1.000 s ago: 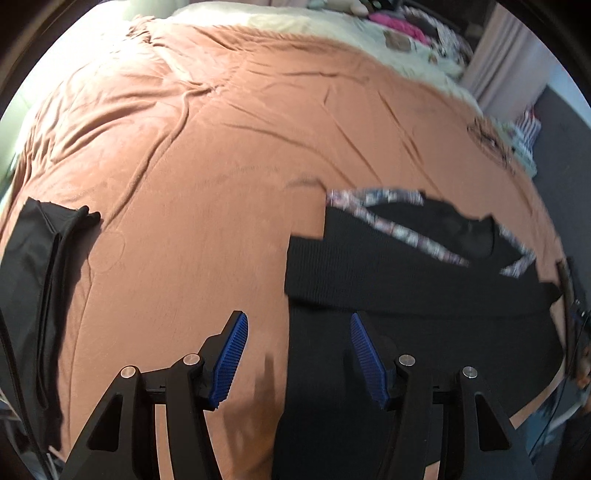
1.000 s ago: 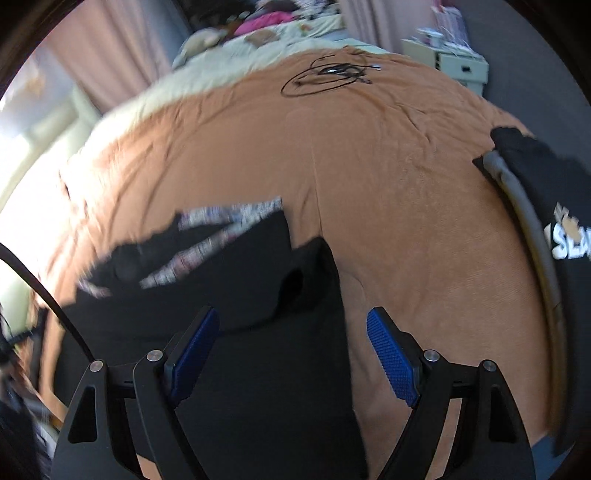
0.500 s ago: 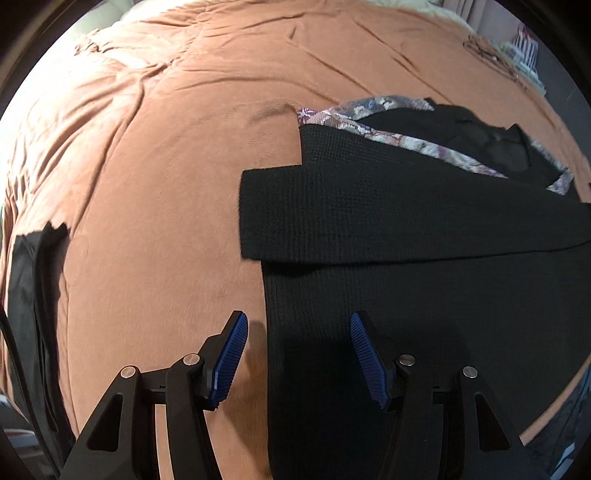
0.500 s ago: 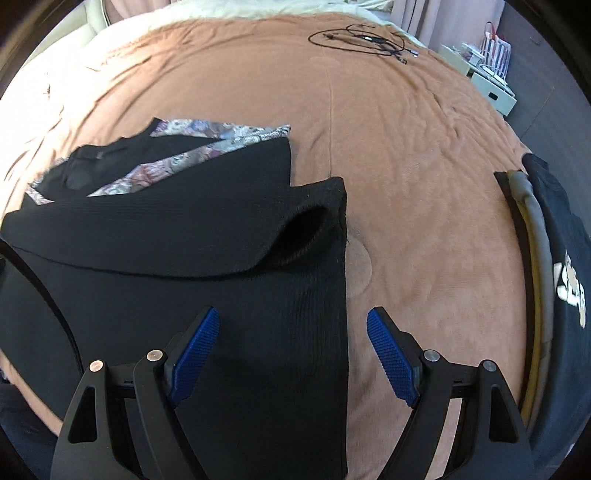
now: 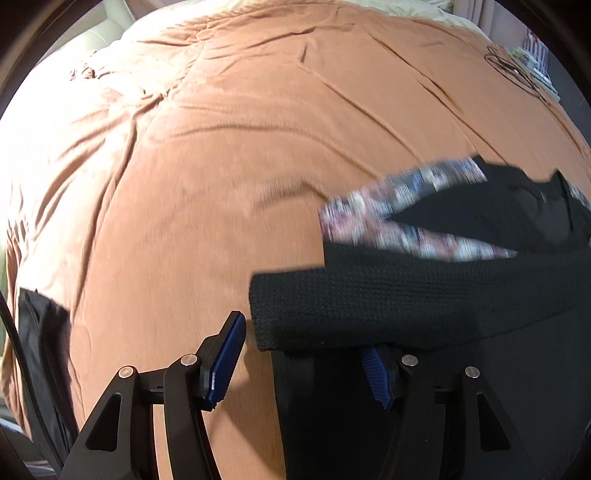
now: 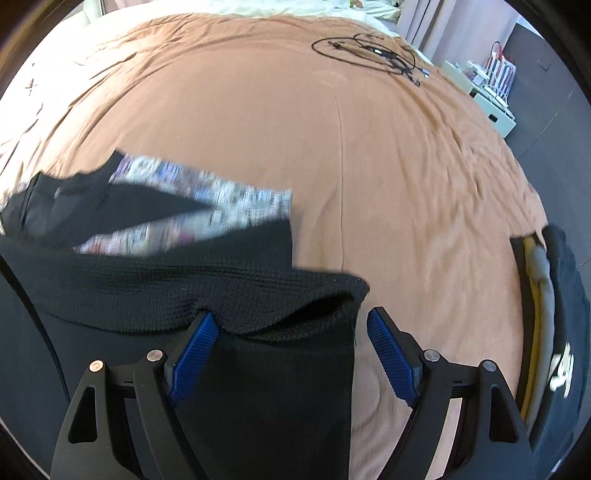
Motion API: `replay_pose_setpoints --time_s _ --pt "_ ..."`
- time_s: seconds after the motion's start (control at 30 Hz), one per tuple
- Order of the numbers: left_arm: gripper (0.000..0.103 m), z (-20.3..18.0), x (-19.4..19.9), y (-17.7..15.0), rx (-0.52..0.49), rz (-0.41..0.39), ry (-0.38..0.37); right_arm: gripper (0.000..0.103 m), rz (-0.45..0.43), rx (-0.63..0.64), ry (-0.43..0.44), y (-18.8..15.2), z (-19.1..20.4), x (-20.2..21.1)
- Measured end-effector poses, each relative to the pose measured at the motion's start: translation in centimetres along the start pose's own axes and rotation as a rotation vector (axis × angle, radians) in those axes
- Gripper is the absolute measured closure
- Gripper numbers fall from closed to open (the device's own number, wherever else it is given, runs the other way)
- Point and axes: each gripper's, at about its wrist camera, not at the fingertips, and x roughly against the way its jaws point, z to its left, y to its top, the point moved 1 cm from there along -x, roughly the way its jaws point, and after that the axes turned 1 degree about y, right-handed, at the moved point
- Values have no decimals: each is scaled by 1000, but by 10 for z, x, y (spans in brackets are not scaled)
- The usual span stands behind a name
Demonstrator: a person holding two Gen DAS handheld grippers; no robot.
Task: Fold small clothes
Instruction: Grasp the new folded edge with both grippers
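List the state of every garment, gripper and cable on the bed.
black knit top: flat, sleeves folded across its body
left gripper: open, straddling a sleeve cuff
right gripper: open, straddling the other cuff
folded dark clothes: stacked at the bed edge
cable: loosely coiled

Bed covered by a creased rust-brown spread. Directly on it: a black knit top with patterned trim, laid flat at the near edge, one sleeve folded across its body; a coil of black cable near the far right corner; a stack of dark folded clothes at the right edge; another dark garment at the left edge. Pale bedding shows beyond the spread's far side.
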Motion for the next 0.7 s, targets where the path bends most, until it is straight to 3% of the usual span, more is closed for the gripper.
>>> replay_pose_setpoints --time_s 0.3,0.5,0.7 --pt "41 12 -3 41 62 -99 -14 22 -79 -98 36 30 -16 -13" --pt "41 31 21 47 109 -153 -72 22 -131 -120 87 17 -35 6" --pt "44 40 17 42 99 -136 -70 22 -119 -140 175 -1 -62 6"
